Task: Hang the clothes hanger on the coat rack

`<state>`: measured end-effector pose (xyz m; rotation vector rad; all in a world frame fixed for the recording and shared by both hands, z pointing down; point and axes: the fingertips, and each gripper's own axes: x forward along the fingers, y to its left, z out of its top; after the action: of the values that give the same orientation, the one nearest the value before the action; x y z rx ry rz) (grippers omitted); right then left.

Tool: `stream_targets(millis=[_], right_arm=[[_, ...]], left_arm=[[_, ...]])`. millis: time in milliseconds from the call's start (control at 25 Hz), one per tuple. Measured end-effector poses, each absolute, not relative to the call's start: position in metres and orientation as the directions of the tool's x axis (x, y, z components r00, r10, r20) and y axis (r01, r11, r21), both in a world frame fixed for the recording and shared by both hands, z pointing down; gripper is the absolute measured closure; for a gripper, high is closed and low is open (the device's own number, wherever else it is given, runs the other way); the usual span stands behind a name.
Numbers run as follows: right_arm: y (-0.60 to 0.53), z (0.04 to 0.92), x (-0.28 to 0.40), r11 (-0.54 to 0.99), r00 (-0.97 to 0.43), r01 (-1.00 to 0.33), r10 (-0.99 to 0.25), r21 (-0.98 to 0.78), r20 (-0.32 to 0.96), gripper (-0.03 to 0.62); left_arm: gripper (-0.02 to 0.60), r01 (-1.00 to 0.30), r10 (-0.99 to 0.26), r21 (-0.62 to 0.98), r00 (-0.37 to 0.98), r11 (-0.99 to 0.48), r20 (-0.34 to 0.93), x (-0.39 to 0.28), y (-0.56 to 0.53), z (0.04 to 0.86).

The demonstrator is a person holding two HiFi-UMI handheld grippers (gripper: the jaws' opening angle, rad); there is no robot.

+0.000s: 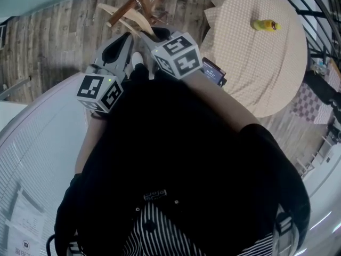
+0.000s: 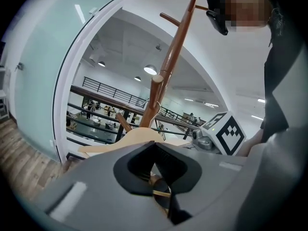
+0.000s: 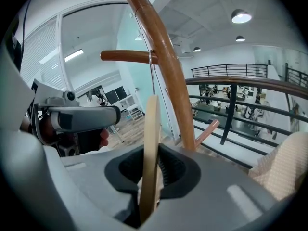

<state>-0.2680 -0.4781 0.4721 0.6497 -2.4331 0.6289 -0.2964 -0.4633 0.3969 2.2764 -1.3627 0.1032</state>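
Hanger [image 3: 151, 143] sits clamped edge-on in your right gripper [image 3: 150, 177], its long axis rising just beside the coat rack [image 3: 168, 66] post, below a side peg [image 3: 127, 56]. Your left gripper [image 2: 156, 177] has its jaws nearly together under it; whether it grips is unclear.

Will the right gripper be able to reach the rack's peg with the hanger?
Probably yes. The right gripper is shut on the hanger, and the rack stands just ahead, its peg close above with nothing in between.
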Motion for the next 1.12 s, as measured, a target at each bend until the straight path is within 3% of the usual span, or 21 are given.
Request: stream_targets(millis=[160, 400, 840, 920, 1080, 1120], right_arm=[[-0.477, 0.474, -0.271, 0.781, -0.731, -0.565, -0.324, -0.267, 0.601, 0.534], [-0.471, 0.462, -0.267, 0.794, -0.753, -0.542, -0.315, -0.274, 0.577, 0.439], [-0.466, 0.416, -0.201, 0.758, -0.781, -0.579, -0.41, -0.3, 0.471, 0.439], [-0.465, 0.411, -0.185, 0.748, -0.78, -0.59, -0.431, -0.303, 0.453, 0.466], [-0.458, 0.401, -0.157, 0.732, -0.775, -0.61, -0.474, -0.302, 0.417, 0.591], [-0.455, 0.4, -0.151, 0.73, -0.772, -0.615, -0.482, -0.298, 0.414, 0.591]], left_arm=[[0.575, -0.855, -0.82, 0.356, 0.487, -0.377, 0.3, -0.301, -0.459, 0.394], [0.575, -0.859, -0.822, 0.34, 0.485, -0.383, 0.299, -0.296, -0.46, 0.381], [0.575, -0.826, -0.797, 0.308, 0.549, -0.471, 0.252, -0.237, -0.464, 0.355], [0.575, -0.82, -0.791, 0.306, 0.559, -0.483, 0.25, -0.225, -0.464, 0.354], [0.575, -0.809, -0.78, 0.304, 0.576, -0.503, 0.245, -0.2, -0.457, 0.354], [0.575, -0.807, -0.778, 0.303, 0.579, -0.507, 0.244, -0.194, -0.455, 0.355]])
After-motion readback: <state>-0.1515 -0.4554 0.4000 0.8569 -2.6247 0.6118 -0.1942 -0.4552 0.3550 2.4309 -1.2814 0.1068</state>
